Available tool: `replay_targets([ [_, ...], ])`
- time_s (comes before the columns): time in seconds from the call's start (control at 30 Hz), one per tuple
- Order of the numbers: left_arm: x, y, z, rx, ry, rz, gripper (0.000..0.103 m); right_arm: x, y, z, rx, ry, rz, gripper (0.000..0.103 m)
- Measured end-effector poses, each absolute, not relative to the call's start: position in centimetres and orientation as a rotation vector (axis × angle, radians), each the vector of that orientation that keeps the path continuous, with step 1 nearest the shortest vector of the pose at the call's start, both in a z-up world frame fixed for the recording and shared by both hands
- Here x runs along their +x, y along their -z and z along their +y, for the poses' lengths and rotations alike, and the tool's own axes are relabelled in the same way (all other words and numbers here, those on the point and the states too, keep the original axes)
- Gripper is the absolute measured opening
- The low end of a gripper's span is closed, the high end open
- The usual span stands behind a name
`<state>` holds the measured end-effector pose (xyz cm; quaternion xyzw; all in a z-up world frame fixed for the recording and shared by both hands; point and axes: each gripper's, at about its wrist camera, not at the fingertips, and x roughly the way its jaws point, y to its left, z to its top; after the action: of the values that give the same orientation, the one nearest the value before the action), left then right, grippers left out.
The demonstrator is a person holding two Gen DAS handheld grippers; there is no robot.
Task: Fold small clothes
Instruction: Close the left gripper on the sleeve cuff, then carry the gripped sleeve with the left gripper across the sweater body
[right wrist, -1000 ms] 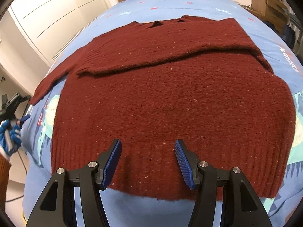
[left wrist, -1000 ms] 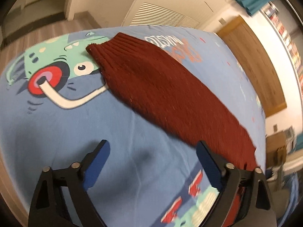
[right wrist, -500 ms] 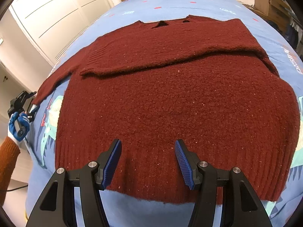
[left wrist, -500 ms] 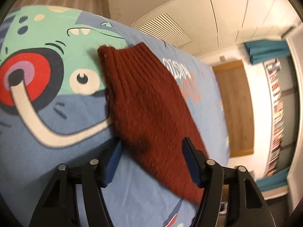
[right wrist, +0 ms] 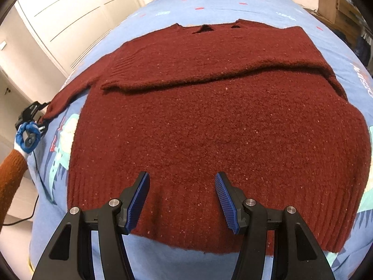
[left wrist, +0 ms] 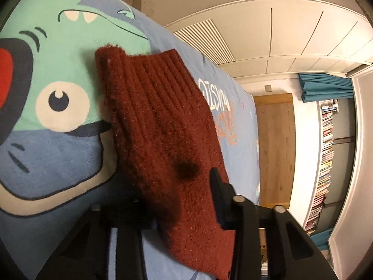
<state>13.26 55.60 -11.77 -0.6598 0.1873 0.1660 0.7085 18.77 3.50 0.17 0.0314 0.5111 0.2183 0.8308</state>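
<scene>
One dark red knitted sweater (right wrist: 209, 121) lies spread flat on a bed covered by a blue sheet (right wrist: 77, 249) printed with cartoon figures. Its ribbed hem is nearest the right wrist camera and its neckline is at the far end. One sleeve is folded across the chest; the other sleeve (left wrist: 158, 126) stretches out to the left side of the bed.

The left tongs (left wrist: 179, 200) have that outstretched sleeve between their fingers, behind the ribbed cuff, and the jaws are closing on it. The knit bunches up between them, but I cannot tell whether the pads press on it yet. In the right wrist view the same tongs (right wrist: 43, 119) show small at the sleeve's end, held by a hand in a blue and white glove (right wrist: 26, 137) with an orange knitted cuff at the wrist.

The right tongs (right wrist: 181, 198) hover over the middle of the hem with their blue pads well apart, gripping nothing.

White cupboard doors (right wrist: 70, 23) stand beside the bed, and a bookshelf (left wrist: 324, 163) lines the far wall in the left wrist view.
</scene>
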Motion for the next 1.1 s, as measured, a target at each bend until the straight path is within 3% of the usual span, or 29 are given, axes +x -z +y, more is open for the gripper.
replay_targets([
  [0.13,13.1,12.1,55.4,-1.452,-0.391,0.437,0.008,18.8,-0.2,3.4,0.073,-0.471,1.082,0.060],
  [1.1,20.6,3.7,49.1,-1.312,-0.225,0.426,0.006,17.4,-0.9,-0.8,0.141,-0.483,1.034,0.060],
])
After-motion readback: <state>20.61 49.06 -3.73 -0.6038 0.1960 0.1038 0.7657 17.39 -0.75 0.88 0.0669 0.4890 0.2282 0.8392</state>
